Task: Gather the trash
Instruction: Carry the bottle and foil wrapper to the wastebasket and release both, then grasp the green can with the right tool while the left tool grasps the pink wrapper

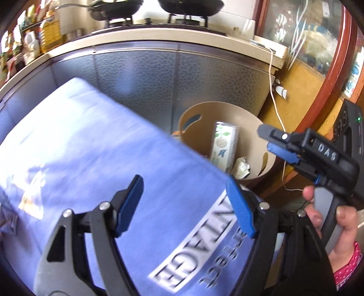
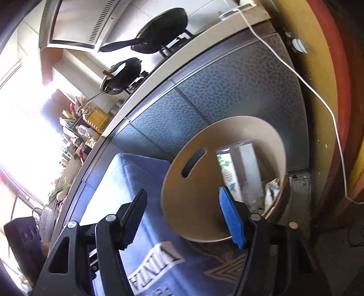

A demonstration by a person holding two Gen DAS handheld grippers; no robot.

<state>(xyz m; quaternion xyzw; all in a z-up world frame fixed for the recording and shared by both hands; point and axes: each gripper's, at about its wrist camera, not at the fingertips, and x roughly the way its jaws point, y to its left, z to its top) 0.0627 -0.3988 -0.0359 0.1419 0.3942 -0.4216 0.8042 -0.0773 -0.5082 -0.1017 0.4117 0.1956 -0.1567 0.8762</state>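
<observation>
A beige trash bin [image 1: 248, 127] stands on the floor against the kitchen cabinet; it also shows in the right wrist view [image 2: 195, 200]. Inside stand a tall white carton with green leaf print [image 1: 224, 145] [image 2: 229, 175] and a crumpled wrapper [image 1: 242, 167] [image 2: 271, 186]. My left gripper [image 1: 184, 205] is open and empty above a blue cloth-covered surface [image 1: 91, 148]. My right gripper [image 2: 184, 216] is open and empty, over the bin's near rim. The right gripper shows in the left wrist view [image 1: 273, 141], held by a hand beside the bin.
The blue cloth with white lettering [image 2: 141, 182] lies left of the bin. A textured grey cabinet front [image 1: 159, 75] stands behind, with pans [image 1: 113, 9] on a stove above. A white cable [image 1: 276, 102] hangs at the right by a yellow wall.
</observation>
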